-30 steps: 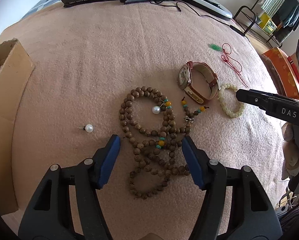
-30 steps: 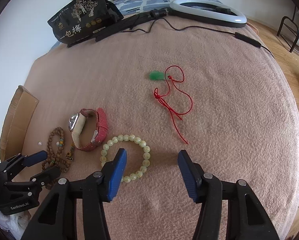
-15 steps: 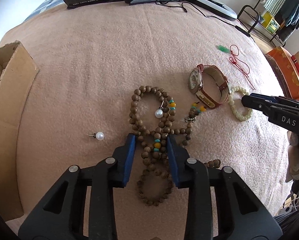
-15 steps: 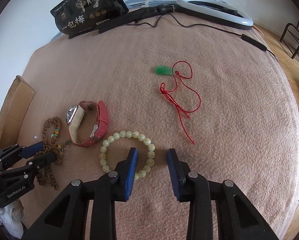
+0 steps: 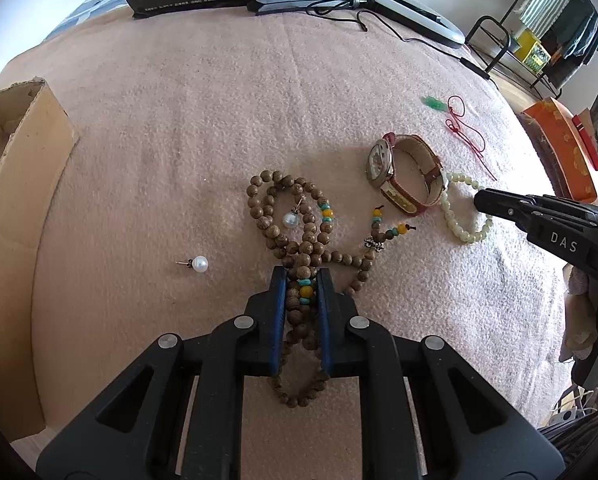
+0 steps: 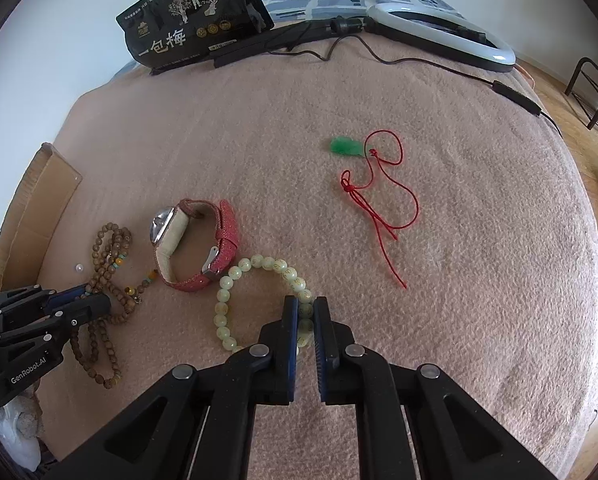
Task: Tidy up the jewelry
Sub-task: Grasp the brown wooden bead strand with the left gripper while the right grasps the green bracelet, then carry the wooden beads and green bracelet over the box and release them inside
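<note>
My left gripper [image 5: 302,278] is shut on the brown wooden bead necklace [image 5: 277,216], which lies coiled on the pink blanket [image 5: 219,120]; it also shows in the right wrist view [image 6: 111,248]. My right gripper [image 6: 306,305] is shut on the pale green bead bracelet [image 6: 259,264], still lying flat; it also shows in the left wrist view [image 5: 459,234]. A red-strapped watch [image 6: 191,240] stands beside the bracelet. One pearl earring [image 5: 290,219] rests inside the necklace loop, another [image 5: 199,264] lies to its left. A green pendant on red cord [image 6: 373,184] lies farther back.
A cardboard box [image 5: 15,208] stands at the left edge. A black snack bag [image 6: 191,32], a ring light [image 6: 451,32] and its cable [image 6: 499,84] lie at the back. An orange box [image 5: 559,148] sits off the right side.
Both grippers have closed from wide open: the left onto the wooden bead necklace, the right onto the pale green bracelet. Both have also moved forward and lower.
</note>
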Available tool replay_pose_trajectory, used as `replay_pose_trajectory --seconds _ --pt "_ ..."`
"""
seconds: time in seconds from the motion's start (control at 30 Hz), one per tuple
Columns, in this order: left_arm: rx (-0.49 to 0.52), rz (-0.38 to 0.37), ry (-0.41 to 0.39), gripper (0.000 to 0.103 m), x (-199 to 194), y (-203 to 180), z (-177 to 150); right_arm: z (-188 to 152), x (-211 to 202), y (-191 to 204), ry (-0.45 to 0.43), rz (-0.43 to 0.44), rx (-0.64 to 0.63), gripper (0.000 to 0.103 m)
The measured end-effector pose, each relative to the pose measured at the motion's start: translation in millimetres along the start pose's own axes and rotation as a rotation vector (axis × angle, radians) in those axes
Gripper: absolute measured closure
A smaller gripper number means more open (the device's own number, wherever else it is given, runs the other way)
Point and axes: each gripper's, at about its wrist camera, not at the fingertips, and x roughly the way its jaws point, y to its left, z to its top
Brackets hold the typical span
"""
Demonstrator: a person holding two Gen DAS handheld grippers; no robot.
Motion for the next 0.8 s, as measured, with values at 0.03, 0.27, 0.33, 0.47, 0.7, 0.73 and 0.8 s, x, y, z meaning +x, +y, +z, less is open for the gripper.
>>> replay_pose_trajectory --seconds 0.03,0.27,0.33,0.47,0.7,0.73,0.8 --pt "-0.002 -0.008 -0.003 0.090 -2.7 -0.2 -0.5 -0.3 -2.2 0.4 -0.006 0.003 0.001 0.098" --pt "-0.002 -0.046 -0.036 0.091 -25.4 -3.2 -7.2 -2.1 -19.7 10.1 -0.052 0.012 -0.009 0.098" --pt "-0.001 -0.052 -0.050 0.091 -32.9 -3.8 -8.3 -1.7 -25.4 12.8 -0.065 0.015 -0.013 0.098" --pt "-0.011 -0.075 -0.083 0.092 -49.0 -3.0 -8.9 -1.0 -36.1 19.3 -0.091 0.021 -0.018 0.098" --pt "-0.022 -0.111 -0.145 0.093 -73.4 -0.3 -7.0 -1.3 -52.3 28.4 -0.130 0.037 -0.015 0.098" --pt "-0.026 -0.117 -0.151 0.093 -76.4 0.5 -6.9 -1.9 -54.3 29.4 -0.134 0.041 -0.013 0.098" --pt "-0.037 -0.127 -0.163 0.093 -81.7 3.3 -4.9 -2.9 -58.7 31.3 -0.143 0.048 -0.012 0.098"
